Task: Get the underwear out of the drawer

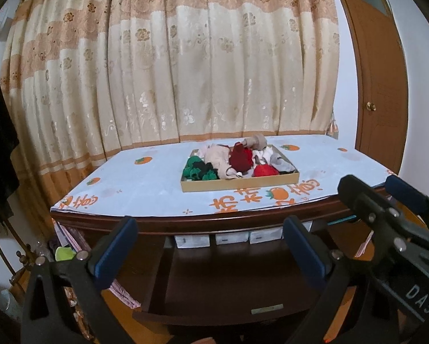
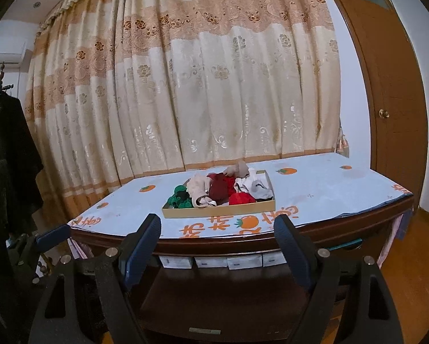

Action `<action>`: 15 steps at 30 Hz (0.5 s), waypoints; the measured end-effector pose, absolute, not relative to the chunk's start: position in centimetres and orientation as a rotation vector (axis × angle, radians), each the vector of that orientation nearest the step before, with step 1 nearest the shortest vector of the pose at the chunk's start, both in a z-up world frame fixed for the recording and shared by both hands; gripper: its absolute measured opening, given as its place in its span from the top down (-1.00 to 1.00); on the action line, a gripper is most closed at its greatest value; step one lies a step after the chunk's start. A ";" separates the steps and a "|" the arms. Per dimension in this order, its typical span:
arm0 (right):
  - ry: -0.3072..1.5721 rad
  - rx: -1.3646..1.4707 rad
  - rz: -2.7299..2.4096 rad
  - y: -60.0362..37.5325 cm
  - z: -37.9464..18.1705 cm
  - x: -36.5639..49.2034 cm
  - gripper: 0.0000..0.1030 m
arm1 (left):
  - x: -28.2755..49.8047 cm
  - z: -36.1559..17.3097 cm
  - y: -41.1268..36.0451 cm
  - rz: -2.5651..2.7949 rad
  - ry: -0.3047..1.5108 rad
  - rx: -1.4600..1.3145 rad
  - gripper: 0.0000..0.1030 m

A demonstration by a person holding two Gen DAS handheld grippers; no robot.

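Both hand-held grippers, left (image 1: 210,248) and right (image 2: 218,248), are hanging wide open, empty, facing underwear (image 1: 237,159) in tray (image 1: 240,183) ahead on bench (image 1: 157,192), lining up to reach.

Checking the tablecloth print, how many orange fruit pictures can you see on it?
6 in the right wrist view: front centre, back left, left edge, back right, far right, right corner, which is cut off. The tray may hide more.

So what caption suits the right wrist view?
Open right gripper faces a shallow tray of underwear on a table.
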State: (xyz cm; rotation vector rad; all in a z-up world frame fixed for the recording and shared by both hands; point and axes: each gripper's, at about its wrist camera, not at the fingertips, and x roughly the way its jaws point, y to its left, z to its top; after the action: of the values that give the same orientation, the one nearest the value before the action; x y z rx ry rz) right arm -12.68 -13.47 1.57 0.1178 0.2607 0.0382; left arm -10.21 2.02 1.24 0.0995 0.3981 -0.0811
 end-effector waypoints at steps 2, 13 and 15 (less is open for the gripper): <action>0.273 0.120 0.045 -13.5 1.4 -12.4 -0.62 | -10.1 1.1 2.0 -0.082 0.408 0.100 -1.00; 0.275 0.139 0.035 -13.7 1.3 -12.4 -0.62 | -10.1 0.8 1.6 -0.088 0.412 0.106 -1.00; 0.273 0.139 0.033 -13.7 1.4 -12.4 -0.62 | -10.1 0.9 1.7 -0.088 0.412 0.105 -1.00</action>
State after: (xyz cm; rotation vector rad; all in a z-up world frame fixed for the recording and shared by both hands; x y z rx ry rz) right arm -12.41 -13.73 1.38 0.1386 0.2729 0.0333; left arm -10.09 1.69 0.87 0.1049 0.4115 -0.0876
